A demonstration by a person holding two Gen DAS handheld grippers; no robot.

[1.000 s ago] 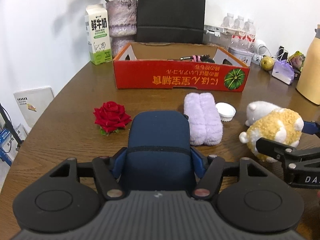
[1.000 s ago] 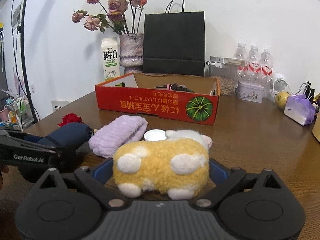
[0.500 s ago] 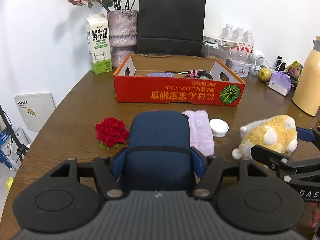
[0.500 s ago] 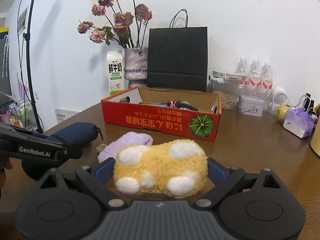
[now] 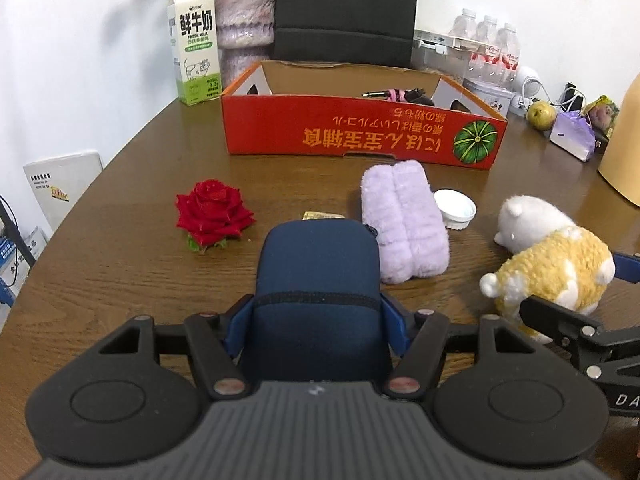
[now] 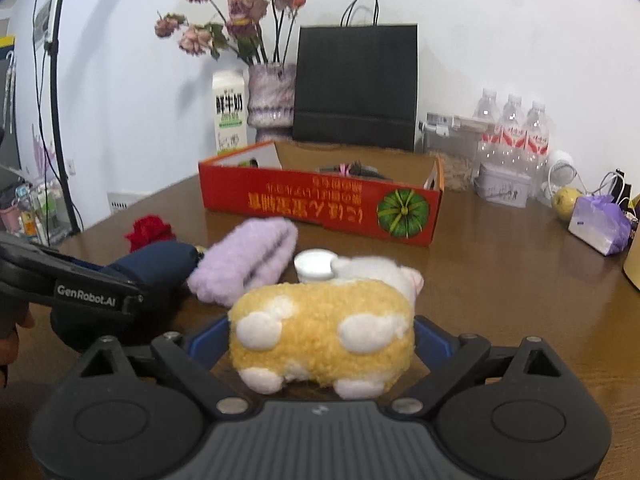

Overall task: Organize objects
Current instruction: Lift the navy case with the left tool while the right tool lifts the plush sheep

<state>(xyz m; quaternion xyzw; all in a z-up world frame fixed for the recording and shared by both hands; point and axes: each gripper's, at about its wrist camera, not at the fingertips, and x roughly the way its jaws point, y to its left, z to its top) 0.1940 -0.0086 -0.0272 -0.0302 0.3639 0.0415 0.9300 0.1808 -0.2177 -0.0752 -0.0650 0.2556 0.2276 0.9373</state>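
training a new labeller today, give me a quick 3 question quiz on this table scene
1. True or false: the left tool is shut on the navy pouch.
2. What does the right tool hold? A) red rose B) yellow plush toy C) milk carton
3. Fill in: the lilac fluffy item lies on the table, in front of the ____ cardboard box.

Key: 1 true; 2 B, the yellow plush toy; 3 red.

Fleecy plush toy [image 6: 322, 330] on glossy wooden table [image 5: 132, 272]
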